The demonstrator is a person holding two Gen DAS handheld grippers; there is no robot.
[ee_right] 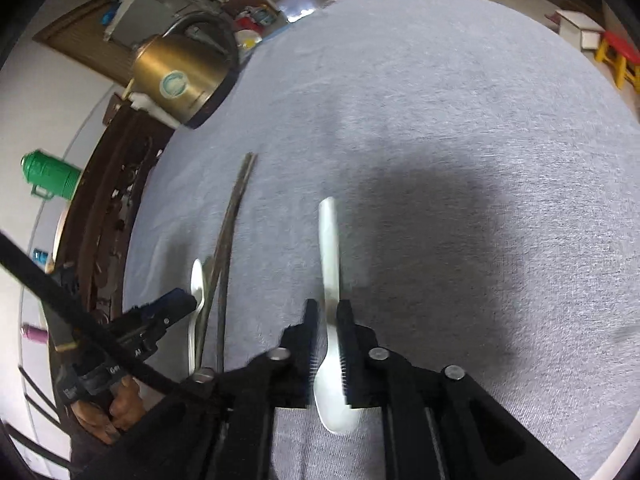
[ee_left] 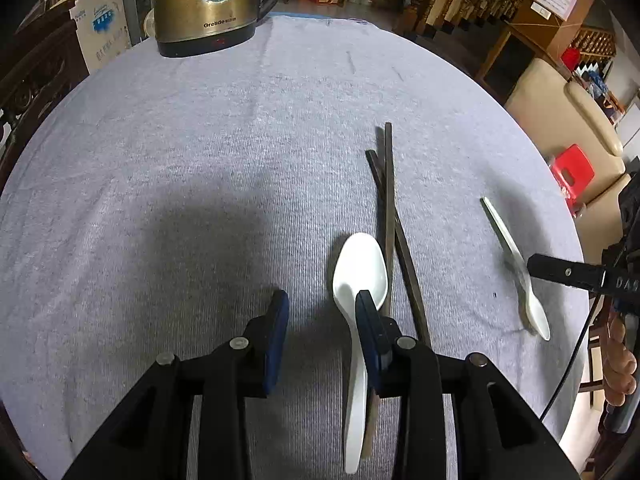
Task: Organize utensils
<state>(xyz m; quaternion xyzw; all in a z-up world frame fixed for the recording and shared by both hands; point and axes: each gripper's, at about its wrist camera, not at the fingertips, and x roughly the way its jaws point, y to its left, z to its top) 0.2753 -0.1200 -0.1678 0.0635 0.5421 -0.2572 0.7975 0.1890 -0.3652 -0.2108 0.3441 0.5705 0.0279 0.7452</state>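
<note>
A: Two spoons and one pair of chopsticks [ee_left: 390, 208] are on the grey cloth [ee_left: 200, 152]. On the left, the left gripper [ee_left: 322, 308] has its jaws apart and holds nothing. One blue pad [ee_left: 366, 308] is above the handle of the big white spoon [ee_left: 360, 268], which lies flat, touching the chopsticks.

B: So what can go wrong there?

A: I think if it closes like this, it catches only cloth, or the pad pushes the spoon against the chopsticks and they scatter more.

B: And on the right?

A: The right gripper [ee_right: 328, 312] is clamped on the small white spoon [ee_right: 330, 248], near its neck. The handle sticks far forward.

B: Is the grip good?

A: It looks thin to me. The spoon is smooth, so it can turn between the jaws or slip out. Also, the long handle can knock the chopsticks when it comes beside them.
</note>
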